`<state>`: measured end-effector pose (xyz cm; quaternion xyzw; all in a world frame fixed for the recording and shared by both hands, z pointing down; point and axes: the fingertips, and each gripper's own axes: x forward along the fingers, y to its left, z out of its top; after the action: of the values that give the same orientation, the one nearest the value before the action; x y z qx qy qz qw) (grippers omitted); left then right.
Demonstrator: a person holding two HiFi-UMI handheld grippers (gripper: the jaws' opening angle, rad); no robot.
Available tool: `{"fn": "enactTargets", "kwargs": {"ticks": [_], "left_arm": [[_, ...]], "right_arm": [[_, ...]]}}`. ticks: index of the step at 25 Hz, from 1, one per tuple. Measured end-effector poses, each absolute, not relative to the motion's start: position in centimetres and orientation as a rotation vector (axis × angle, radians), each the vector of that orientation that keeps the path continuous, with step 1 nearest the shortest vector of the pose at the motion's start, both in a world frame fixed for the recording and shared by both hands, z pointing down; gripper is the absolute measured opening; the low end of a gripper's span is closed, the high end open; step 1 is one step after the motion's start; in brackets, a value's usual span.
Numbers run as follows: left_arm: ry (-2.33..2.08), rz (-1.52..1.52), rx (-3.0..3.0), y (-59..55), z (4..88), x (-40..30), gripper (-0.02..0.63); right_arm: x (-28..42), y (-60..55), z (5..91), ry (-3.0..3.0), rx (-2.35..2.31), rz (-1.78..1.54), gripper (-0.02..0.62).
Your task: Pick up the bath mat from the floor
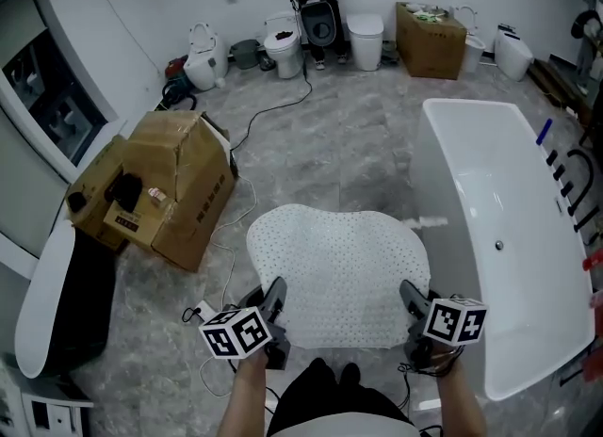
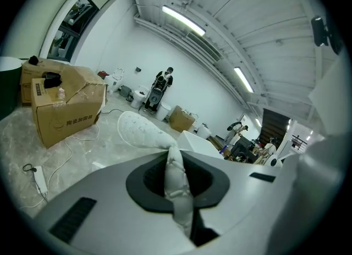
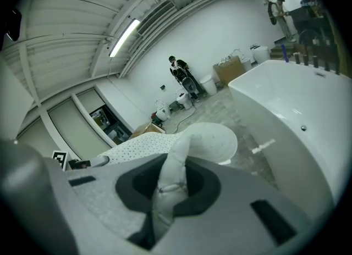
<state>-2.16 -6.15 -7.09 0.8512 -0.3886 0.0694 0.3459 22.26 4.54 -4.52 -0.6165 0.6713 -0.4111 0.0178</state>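
The white perforated bath mat hangs stretched between both grippers, lifted off the grey marble floor, its far edge sagging away from me. My left gripper is shut on the mat's near left corner. A pinched fold of the mat runs between its jaws in the left gripper view. My right gripper is shut on the near right corner. In the right gripper view a fold of the mat is clamped in the jaws, with the dotted sheet spreading to the left.
A white bathtub stands close on the right. A large cardboard box sits at the left, with cables and a power strip on the floor beside it. Toilets, a bin and another box line the back wall.
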Motion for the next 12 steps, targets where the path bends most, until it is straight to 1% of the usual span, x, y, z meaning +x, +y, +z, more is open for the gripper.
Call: {"fn": "enactTargets", "kwargs": {"ticks": [12], "left_arm": [[-0.99, 0.149, 2.249, -11.1, -8.9, -0.7, 0.023]], "right_arm": [[23.0, 0.2, -6.5, 2.086, -1.922, -1.216, 0.026]]}}
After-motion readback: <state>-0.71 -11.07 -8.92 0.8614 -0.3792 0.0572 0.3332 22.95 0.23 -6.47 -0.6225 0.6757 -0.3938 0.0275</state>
